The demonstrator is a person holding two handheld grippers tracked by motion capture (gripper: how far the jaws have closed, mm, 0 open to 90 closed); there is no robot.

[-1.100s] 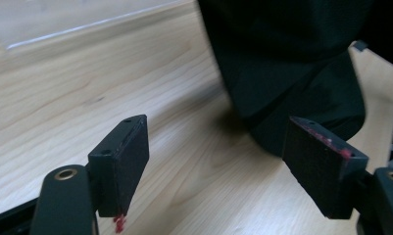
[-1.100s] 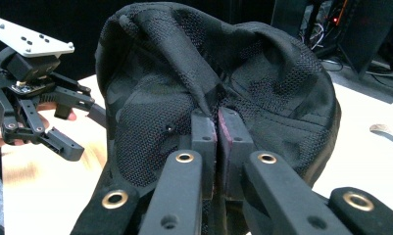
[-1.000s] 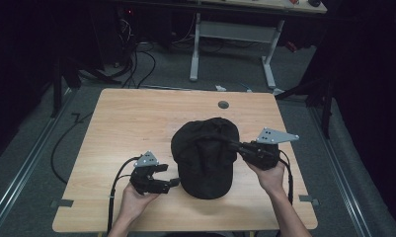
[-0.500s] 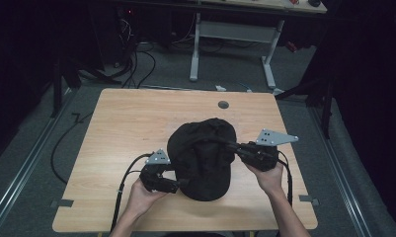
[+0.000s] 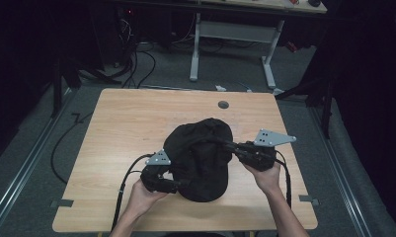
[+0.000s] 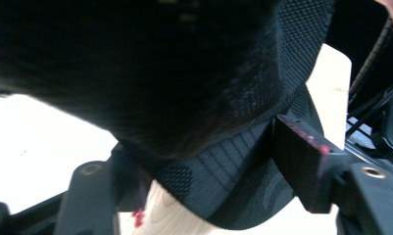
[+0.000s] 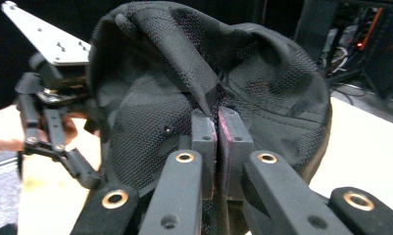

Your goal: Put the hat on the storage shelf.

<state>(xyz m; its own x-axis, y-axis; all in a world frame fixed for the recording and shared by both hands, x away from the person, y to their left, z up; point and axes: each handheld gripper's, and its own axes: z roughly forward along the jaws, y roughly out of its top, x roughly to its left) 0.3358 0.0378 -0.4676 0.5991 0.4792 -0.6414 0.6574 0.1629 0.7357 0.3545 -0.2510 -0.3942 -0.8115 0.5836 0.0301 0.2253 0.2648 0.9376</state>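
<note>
Black cap on counter: right hand-held gripper pinches a crown fold, likely steadying; left hand-held gripper spread wide around the brim, not yet clamped

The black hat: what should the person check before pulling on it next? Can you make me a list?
1. Right gripper pinching the black hat: ok, its fingers are closed on a fold of fabric.
2. Left gripper around the hat's edge: ok, a finger sits on each side.
3. Left gripper actually squeezing: not ok, the fingers are apart with a gap.
4. Hat over the table, not hanging off it: ok.
5. Cables free of the hat: ok, they trail back toward the person.
6. Small dark round thing out of the way: ok, it lies beyond the hat.
</note>
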